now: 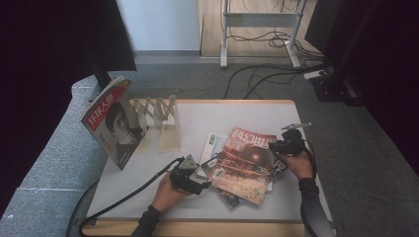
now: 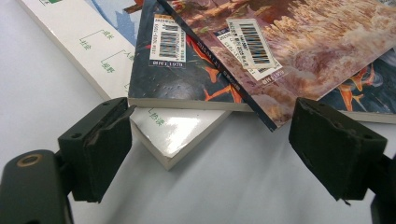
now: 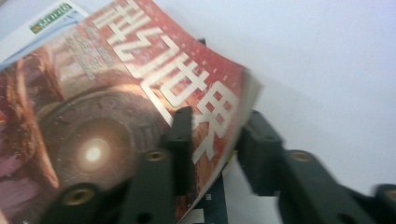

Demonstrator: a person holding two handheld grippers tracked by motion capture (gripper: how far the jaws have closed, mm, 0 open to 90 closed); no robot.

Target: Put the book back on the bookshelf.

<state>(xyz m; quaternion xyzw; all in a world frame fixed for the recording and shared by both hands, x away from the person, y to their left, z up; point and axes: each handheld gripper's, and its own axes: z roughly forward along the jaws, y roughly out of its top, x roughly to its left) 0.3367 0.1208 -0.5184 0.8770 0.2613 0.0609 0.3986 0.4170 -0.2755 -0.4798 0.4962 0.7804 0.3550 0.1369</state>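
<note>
Two sets of tongs are in play. My right tongs (image 3: 212,149) are clamped on the top-right corner of the red magazine (image 1: 245,165), one jaw over the cover, one under, and the corner is already bowed upward. My left tongs (image 2: 210,149) stand wide apart with nothing between them, low on the tabletop (image 1: 197,118) just short of the pile's near-left corner.

The red magazine lies topmost on the pile, at about 4 o'clock from the wooden rack (image 1: 160,121). Beneath it sit a dark magazine (image 2: 180,70) and a white book (image 2: 93,56). Another magazine (image 1: 114,123) leans upright at the rack's 9 o'clock side.

Procedure, as I judge it:
1. Keep the right grip near the spine edge; a thin cover may tear or fold.
2. Lift slowly so the dark magazine stays behind.
3. Bring the left tongs under the free lower edge for support.
4. Tilt upright before travelling toward 10 o'clock and the rack.
</note>
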